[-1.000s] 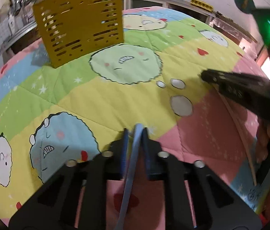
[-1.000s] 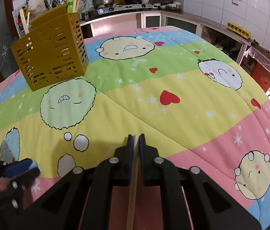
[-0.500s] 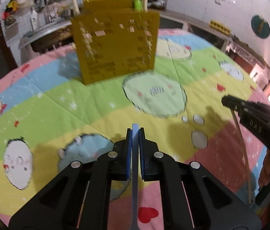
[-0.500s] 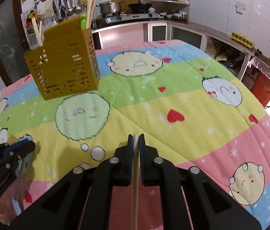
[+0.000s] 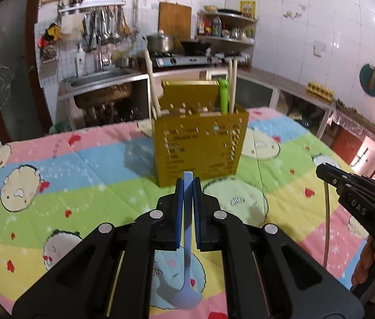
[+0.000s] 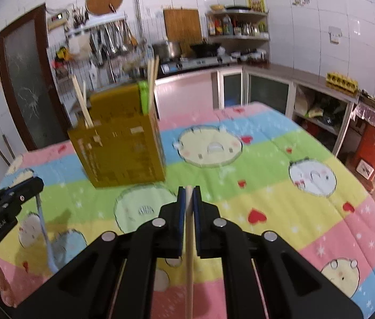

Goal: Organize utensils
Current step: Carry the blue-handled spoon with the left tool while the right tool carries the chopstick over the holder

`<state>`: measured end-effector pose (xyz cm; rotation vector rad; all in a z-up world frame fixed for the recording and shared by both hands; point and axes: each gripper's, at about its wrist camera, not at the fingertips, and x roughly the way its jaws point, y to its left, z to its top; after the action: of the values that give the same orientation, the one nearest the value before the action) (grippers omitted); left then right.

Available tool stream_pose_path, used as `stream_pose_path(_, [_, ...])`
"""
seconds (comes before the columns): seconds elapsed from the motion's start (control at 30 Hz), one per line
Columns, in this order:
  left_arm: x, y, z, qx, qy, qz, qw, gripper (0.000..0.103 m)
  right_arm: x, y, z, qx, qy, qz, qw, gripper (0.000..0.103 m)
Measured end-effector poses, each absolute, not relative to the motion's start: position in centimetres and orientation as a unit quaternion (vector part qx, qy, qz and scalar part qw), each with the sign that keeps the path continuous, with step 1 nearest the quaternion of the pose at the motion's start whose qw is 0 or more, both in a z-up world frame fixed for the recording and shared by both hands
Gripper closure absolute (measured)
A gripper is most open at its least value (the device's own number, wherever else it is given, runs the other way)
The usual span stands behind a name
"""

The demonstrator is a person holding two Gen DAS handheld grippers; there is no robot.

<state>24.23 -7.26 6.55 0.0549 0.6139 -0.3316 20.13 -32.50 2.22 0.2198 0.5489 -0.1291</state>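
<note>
Carrying a blue spoon (image 5: 186, 271) by its handle, bowl hanging down, the left gripper (image 5: 186, 186) was clamped shut above the quilt (image 5: 86, 170), facing the yellow caddy (image 5: 200, 143). The right gripper (image 6: 188, 194) pinched a chopstick (image 6: 189, 265) upright, apparently so each could drop straight in. Chopsticks and a green utensil (image 5: 223, 95) already stood in the caddy, near both loads.

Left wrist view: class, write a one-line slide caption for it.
Left gripper clamps a blue spoon before the yellow utensil caddy; right gripper holds a chopstick.
</note>
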Motion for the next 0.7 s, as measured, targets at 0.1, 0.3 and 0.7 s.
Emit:
stream_pose_path(0.1, [24.3, -7.0, 7.2, 0.022, 0.283, -0.156, 0.946, 0.097, 20.2, -32.5, 3.1, 0.112, 0.244, -0.058, 0.962, 0.097])
stream_pose_path(0.3, [24.5, -6.8, 7.9, 0.023, 0.262, -0.149, 0.953, 0.097, 20.8, -32.4, 4.6, 0.116, 0.198, -0.051, 0.972, 0.097])
stream_pose_path(0.7, [25.9, -6.4, 8.7, 0.030, 0.222, -0.130, 0.966, 0.097, 22.5, -31.7, 6.0, 0.097, 0.131, -0.051, 0.985, 0.097])
